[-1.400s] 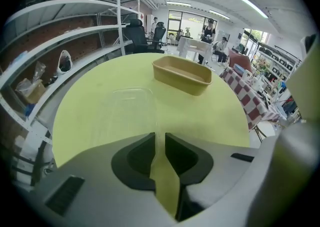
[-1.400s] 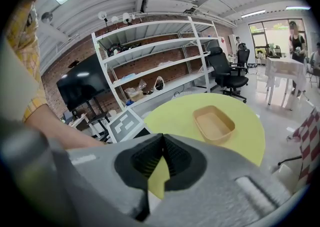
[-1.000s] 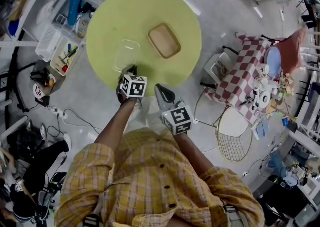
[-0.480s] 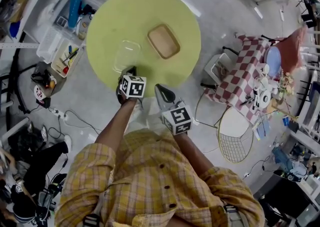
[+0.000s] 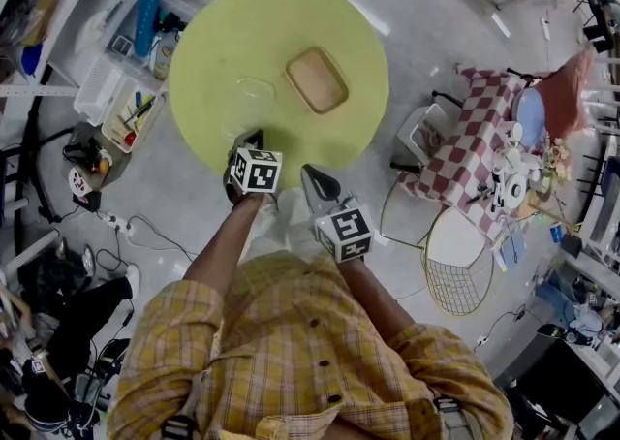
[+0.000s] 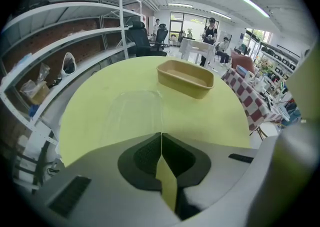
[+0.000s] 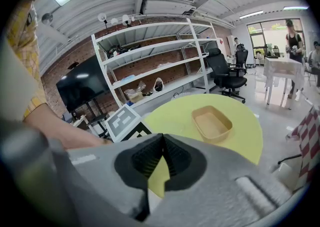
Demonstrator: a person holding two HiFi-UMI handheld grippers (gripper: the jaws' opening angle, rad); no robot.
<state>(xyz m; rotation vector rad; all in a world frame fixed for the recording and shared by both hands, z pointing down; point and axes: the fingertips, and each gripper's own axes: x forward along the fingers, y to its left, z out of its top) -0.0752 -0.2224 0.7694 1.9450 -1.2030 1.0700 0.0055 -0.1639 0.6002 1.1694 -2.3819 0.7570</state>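
1. The left gripper (image 6: 161,133) had its jaws pressed together tip to tip, with nothing between them. It hung over the near edge of the round yellow-green table (image 6: 215,116) and pointed at a clear plastic container (image 6: 132,113), shallow and round-cornered, which lay just ahead of it, untouched.
2. The right gripper (image 7: 162,136) likewise had its jaws closed on nothing. In the head view it was just right of the left gripper (image 5: 254,136), near the table's (image 5: 218,36) near edge. The left gripper's marker cube (image 7: 122,121) showed beside it.
3. State of the work, as judged: neither gripper held or touched anything, and both containers lay flat on the table, so no handling of either had visibly begun.
4. Containers:
   - The clear plastic container (image 5: 254,91) lay left of centre, nearest the left gripper; nothing could be seen in it.
   - A tan oblong tray (image 6: 184,82) with raised walls stood farther out and to the right, apart from the clear one; its inside (image 7: 212,122) was bare.
5. White metal shelving (image 6: 75,31) stood beyond the table on the left.
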